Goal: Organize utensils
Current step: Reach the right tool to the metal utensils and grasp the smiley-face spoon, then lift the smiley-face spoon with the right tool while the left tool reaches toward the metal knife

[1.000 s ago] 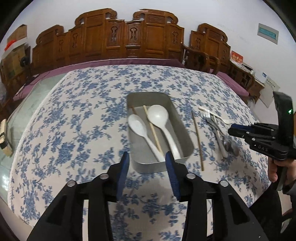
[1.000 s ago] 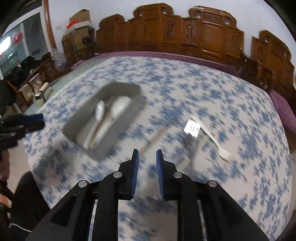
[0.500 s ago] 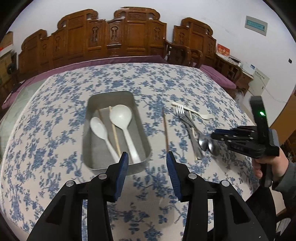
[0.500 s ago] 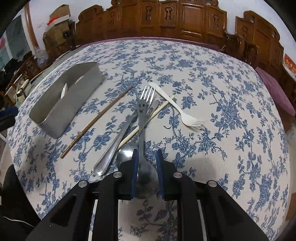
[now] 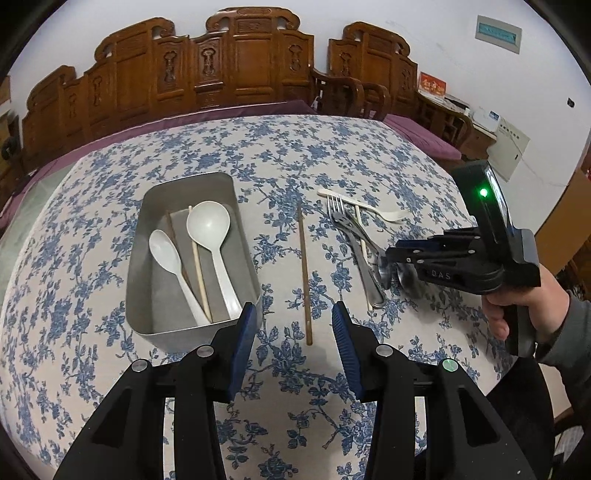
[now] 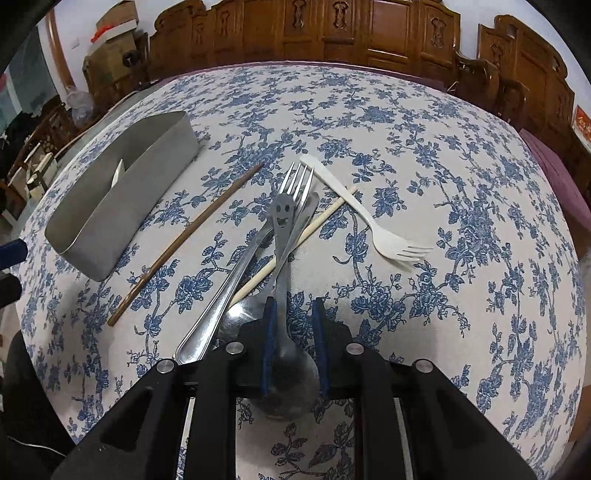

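My right gripper (image 6: 293, 345), jaws narrowly parted, straddles the smiley spoon (image 6: 286, 325), ungripped; next, I close. Left gripper (image 5: 293, 328) half-open, empty.

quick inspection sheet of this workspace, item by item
surface: round table under a blue floral cloth.
job's things: metal tray holds two white spoons and two chopsticks. On the cloth: brown chopstick, metal fork, smiley-handled spoon, pale chopstick, white plastic fork, overlapping in a pile except the brown one.
clutter: nothing seen on the table.
grippers: left gripper open, empty, over the brown chopstick's near end; right gripper fingers straddle the smiley spoon's bowl; grip unclear.
cables: nothing seen.
surroundings: carved wooden chairs, boxes.
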A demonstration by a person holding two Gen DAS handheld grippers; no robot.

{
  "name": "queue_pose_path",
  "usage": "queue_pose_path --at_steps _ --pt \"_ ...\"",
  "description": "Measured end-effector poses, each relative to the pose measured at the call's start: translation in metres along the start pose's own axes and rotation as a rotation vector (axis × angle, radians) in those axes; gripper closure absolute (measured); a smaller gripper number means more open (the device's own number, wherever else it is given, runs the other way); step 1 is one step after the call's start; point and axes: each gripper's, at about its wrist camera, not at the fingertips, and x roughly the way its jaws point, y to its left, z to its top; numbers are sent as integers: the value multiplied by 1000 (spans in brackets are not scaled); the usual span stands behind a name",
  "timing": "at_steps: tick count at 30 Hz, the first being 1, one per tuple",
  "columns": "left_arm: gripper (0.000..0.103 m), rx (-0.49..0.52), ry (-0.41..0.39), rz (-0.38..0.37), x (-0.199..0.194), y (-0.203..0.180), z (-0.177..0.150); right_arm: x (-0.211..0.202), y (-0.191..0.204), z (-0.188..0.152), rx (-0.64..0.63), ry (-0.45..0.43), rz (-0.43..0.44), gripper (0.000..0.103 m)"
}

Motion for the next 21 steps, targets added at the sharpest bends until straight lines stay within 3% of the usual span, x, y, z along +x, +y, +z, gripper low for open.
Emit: queue_pose_path --at_steps 5,11,12,13,21 --pt "62 -1 6 -2 2 -2 -2 12 9 4 -39 47 -25 81" --pt "62 -1 16 4 2 -1 -3 14 13 5 -45 41 -53 82" --pt "62 -2 16 4 3 -1 -3 14 14 6 -51 44 -59 85" --pt "62 -3 17 4 3 -1 -4 14 14 6 -55 49 -62 94" --pt "62 -2 14 2 -1 -5 -4 8 10 1 -54 56 -88 96"
